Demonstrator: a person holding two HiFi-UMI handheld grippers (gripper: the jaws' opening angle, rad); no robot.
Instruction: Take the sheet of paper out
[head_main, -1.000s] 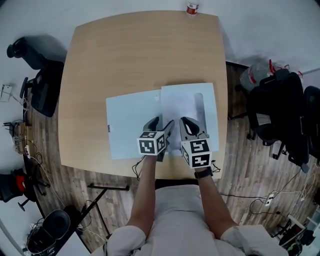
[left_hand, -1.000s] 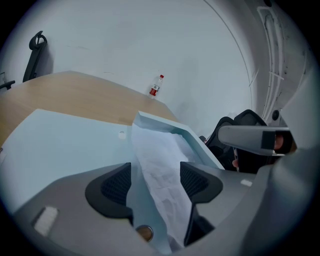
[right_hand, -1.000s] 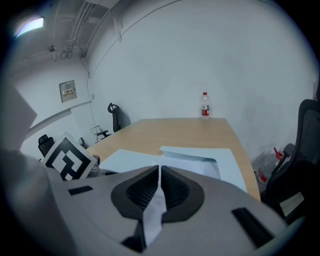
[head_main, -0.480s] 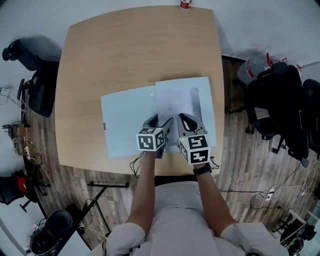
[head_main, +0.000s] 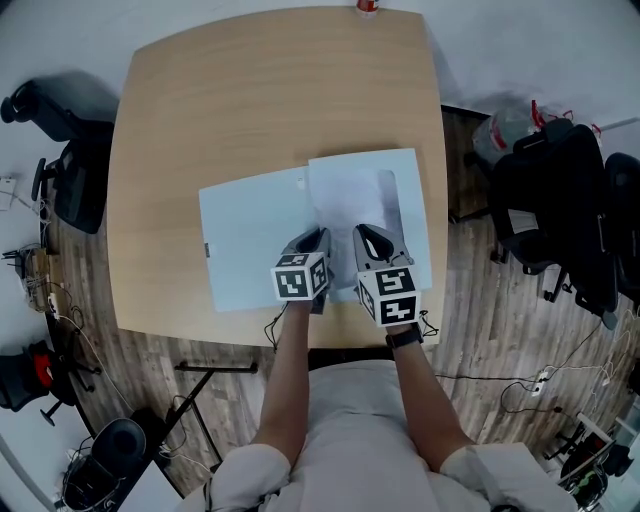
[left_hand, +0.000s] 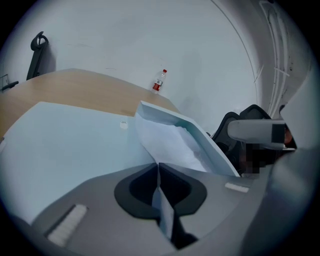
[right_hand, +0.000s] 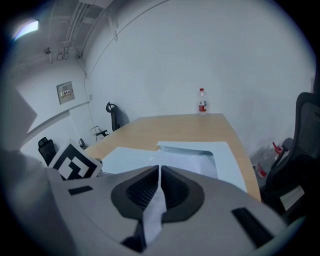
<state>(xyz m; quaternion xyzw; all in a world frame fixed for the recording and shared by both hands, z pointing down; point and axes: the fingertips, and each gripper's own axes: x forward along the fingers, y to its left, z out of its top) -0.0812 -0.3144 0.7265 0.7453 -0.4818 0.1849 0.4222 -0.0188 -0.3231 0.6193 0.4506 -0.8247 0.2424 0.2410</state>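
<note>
One red-labelled bottle (right_hand: 202, 106), print unreadable, stands beyond the paper (right_hand: 187, 162).

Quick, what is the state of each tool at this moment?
Left tool: closing on a thin pale-blue edge, apparently of the folder.
Right tool: closed, holding the sheet of paper.

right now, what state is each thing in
folder: open on the table
sheet of paper: partly inside the folder's pocket
left gripper: jaws closing, folder edge between them
right gripper: shut on the sheet of paper
bottle: upright
</note>
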